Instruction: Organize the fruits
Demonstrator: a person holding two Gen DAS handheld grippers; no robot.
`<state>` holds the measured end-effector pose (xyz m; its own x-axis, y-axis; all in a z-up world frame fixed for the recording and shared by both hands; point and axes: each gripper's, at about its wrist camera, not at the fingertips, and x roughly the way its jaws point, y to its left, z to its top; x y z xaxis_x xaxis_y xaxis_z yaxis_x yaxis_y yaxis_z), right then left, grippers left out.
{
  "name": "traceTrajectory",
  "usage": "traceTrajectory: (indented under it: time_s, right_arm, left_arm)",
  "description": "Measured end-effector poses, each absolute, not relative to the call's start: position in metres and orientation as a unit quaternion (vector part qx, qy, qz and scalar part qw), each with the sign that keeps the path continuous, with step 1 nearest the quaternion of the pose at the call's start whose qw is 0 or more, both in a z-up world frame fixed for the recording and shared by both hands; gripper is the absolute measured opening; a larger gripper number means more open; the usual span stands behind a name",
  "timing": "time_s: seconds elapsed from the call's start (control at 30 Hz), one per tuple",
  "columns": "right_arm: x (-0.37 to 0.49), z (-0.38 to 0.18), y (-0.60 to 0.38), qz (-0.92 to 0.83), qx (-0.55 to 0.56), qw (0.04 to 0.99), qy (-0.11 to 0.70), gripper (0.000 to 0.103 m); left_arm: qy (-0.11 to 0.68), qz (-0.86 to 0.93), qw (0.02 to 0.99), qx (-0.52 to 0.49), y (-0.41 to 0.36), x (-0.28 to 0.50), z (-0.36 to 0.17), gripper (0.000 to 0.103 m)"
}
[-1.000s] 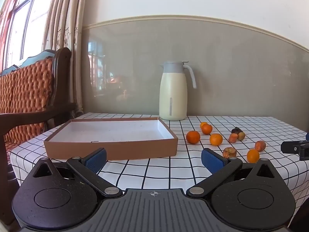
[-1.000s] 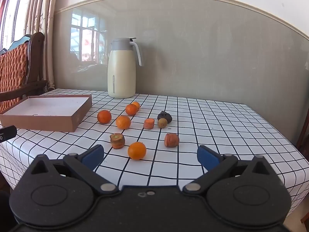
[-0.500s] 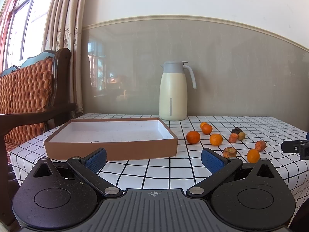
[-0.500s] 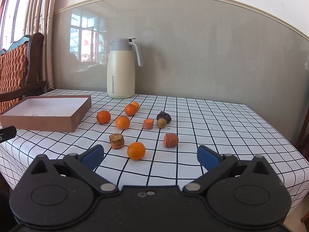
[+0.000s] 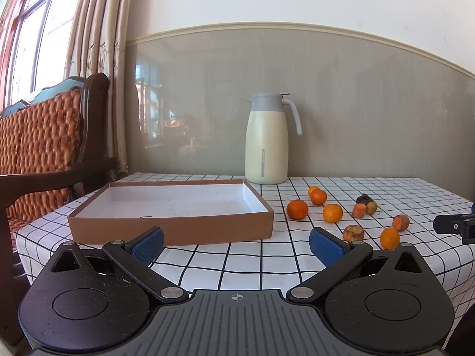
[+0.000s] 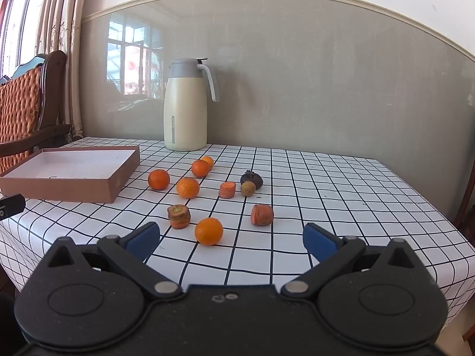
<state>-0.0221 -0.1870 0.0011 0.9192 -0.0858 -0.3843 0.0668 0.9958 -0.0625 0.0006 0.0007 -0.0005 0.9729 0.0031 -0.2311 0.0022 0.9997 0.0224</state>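
Observation:
Several oranges lie loose on the checked tablecloth, the nearest orange (image 6: 208,231) just ahead of my right gripper (image 6: 231,237), which is open and holds nothing. Carrot chunks (image 6: 179,216) (image 6: 261,214) (image 6: 227,189), a small brownish fruit (image 6: 248,188) and a dark mangosteen (image 6: 251,178) sit among them. A shallow brown box (image 5: 172,207) with a white, bare inside stands on the left. My left gripper (image 5: 236,241) is open in front of that box, apart from it. The same fruit cluster (image 5: 332,212) lies to its right.
A cream thermos jug (image 6: 185,105) stands at the back by the grey wall. An orange upholstered wooden chair (image 5: 44,148) and curtains are left of the table. The table's front edge (image 6: 267,276) lies close to both grippers. The other gripper's tip (image 5: 454,225) shows at right.
The right gripper has edged slightly forward and left toward the fruit. The left gripper has hardly moved. Both stay open.

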Motion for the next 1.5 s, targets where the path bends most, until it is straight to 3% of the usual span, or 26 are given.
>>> traceTrajectory:
  time_s: [1.5]
  right_arm:
    - [-0.0214, 0.0013, -0.1869, -0.040, -0.025, 0.979, 0.197, 0.097]
  left_arm:
    - [0.121, 0.003, 0.993, 0.006, 0.0045, 0.0014, -0.0009, 0.103]
